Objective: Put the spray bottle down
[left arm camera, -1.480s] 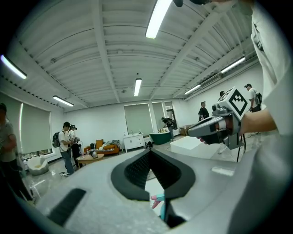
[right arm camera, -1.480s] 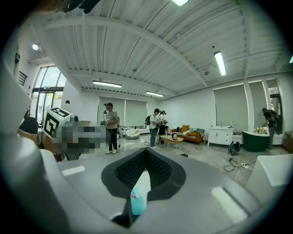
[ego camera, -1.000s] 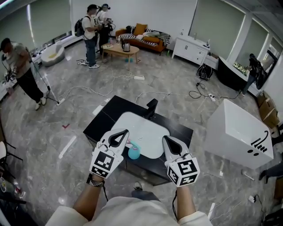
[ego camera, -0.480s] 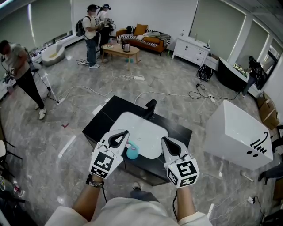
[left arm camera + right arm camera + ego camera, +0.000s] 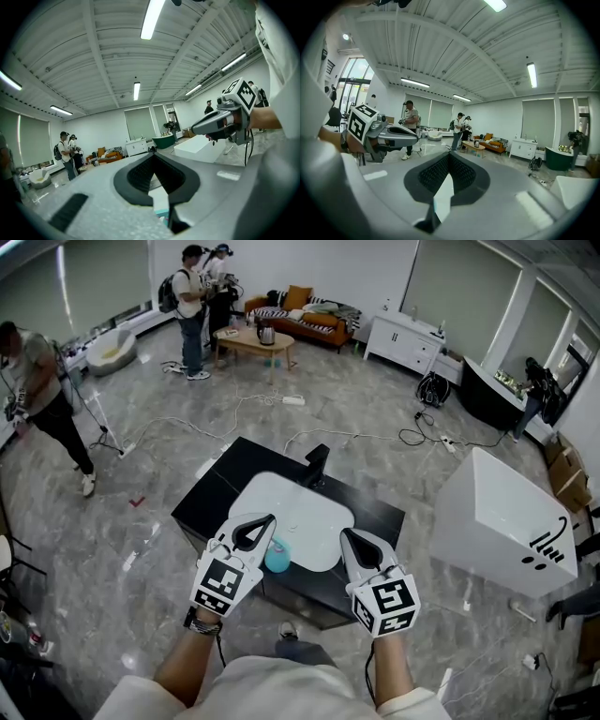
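Observation:
A teal spray bottle (image 5: 277, 558) stands on the black counter (image 5: 211, 495) at the front left rim of the white sink basin (image 5: 295, 512). My left gripper (image 5: 268, 519) hovers just left of the bottle, jaws shut with nothing between them. In the left gripper view its jaws (image 5: 153, 155) meet at the tips, and a teal sliver of the bottle (image 5: 161, 213) shows below them. My right gripper (image 5: 345, 534) hangs over the basin's front right rim, shut and empty; its tips (image 5: 449, 153) touch.
A black faucet (image 5: 318, 463) rises at the basin's far edge. A large white tub (image 5: 506, 521) stands to the right. Cables (image 5: 328, 437) trail over the floor. People (image 5: 192, 296) stand by a coffee table (image 5: 255, 343) and sofa (image 5: 305, 320) far off.

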